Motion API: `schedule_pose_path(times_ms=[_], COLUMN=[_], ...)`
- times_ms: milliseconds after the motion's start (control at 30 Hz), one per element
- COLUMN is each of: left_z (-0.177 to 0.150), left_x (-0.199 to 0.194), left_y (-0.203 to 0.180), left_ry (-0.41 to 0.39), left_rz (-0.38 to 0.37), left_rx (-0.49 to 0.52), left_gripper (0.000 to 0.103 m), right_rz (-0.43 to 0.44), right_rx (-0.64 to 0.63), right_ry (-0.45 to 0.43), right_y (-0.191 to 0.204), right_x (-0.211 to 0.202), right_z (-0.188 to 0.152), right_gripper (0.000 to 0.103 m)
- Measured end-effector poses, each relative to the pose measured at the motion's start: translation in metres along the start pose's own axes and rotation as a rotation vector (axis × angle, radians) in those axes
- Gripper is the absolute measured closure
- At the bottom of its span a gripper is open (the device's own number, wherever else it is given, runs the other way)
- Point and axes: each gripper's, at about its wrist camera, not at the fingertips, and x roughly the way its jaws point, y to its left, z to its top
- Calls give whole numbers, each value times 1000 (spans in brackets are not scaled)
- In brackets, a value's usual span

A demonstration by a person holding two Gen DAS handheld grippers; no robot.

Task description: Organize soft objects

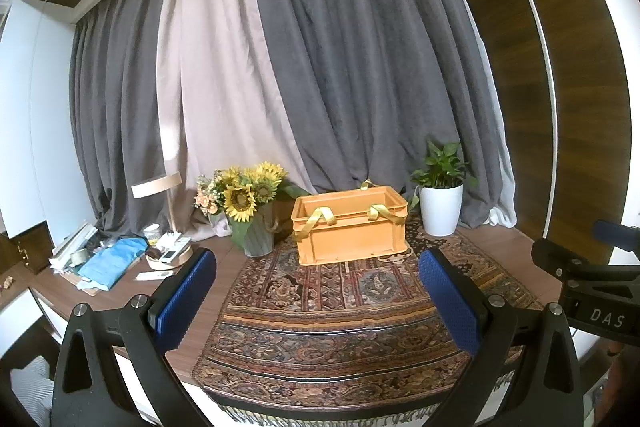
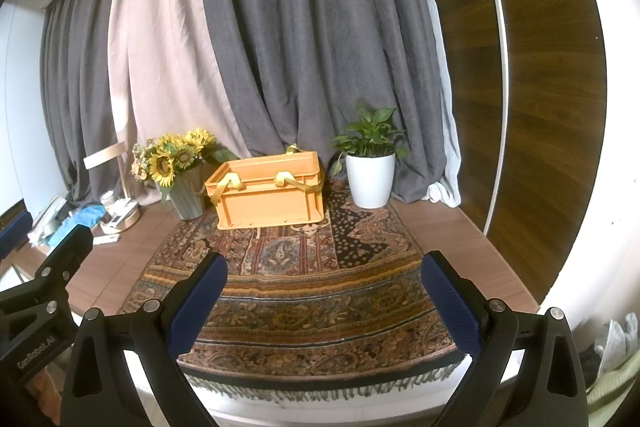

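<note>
Ahead of both empty, spread tools sits the orange crate (image 1: 350, 227); careless reaching could snag its yellow straps (image 1: 320, 217) or tip the sunflower vase (image 1: 258, 239).

Ahead of both grippers, an orange crate (image 1: 349, 227) with yellow straps (image 1: 320, 215) sits on a paisley rug (image 2: 296, 291) in rust, ochre and black. Left of it, yellow sunflowers (image 1: 245, 191) in a grey-green ribbed vase (image 1: 258, 241); right, a green plant (image 2: 370, 135) in a white pot (image 2: 370, 181). Behind, grey and beige curtains (image 2: 280, 39). Gripper pads (image 1: 185, 301) are blue.
</note>
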Motion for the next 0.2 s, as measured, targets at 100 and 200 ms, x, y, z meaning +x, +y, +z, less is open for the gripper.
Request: schedule_pose_path(times_ms=[100,200], left_z=[0,0], left_x=[1,1], left_y=[1,0], left_ry=[0,-1], left_rz=[-1,2], left_rx=[-1,-2], left_gripper=[0,0], right_rz=[-2,-3], right_rx=[1,2], right_ry=[-1,0], right_y=[1,2], right_x=[0,0], right_z=[0,0], right_gripper=[5,5])
